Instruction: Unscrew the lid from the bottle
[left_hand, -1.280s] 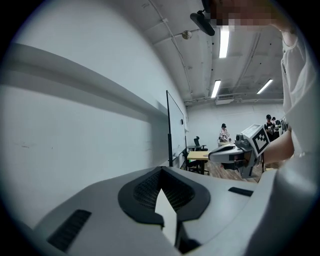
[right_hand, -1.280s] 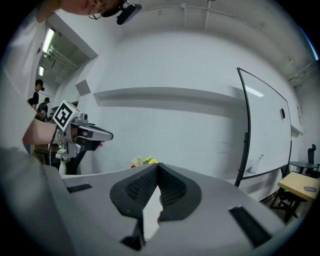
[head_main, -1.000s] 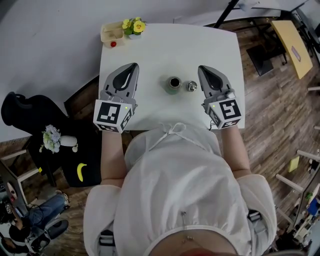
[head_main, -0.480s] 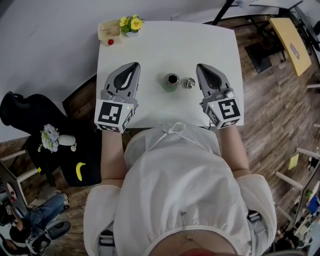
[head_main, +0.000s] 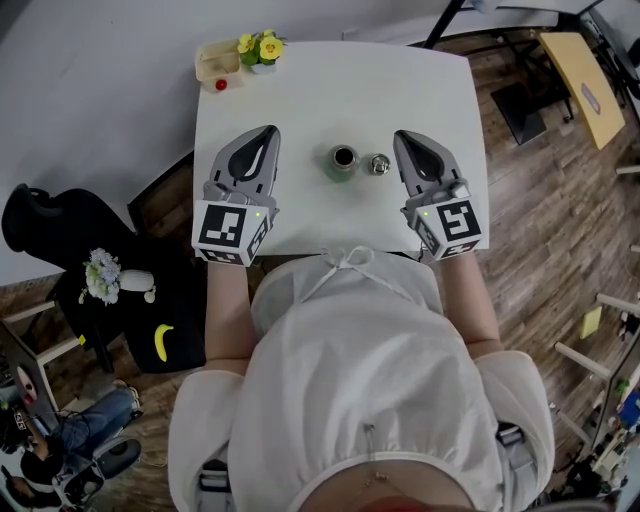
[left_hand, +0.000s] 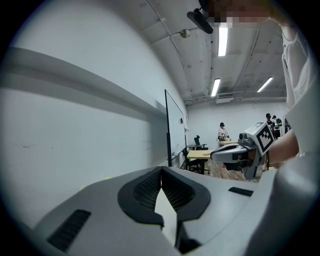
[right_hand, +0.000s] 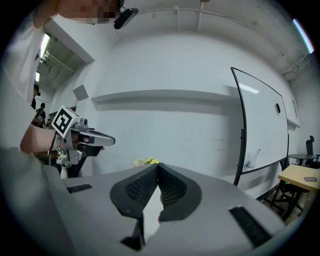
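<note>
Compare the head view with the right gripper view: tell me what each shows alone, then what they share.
Only the head view: the open bottle and its lid, standing apart on the white table between the grippers, plus a banana off to the side. Only the right gripper view: a black-framed whiteboard. Both: the yellow flowers, the left gripper, and the right gripper, its jaws shut on nothing.

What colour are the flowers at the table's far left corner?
The flowers are yellow; the head view shows them best.
</note>
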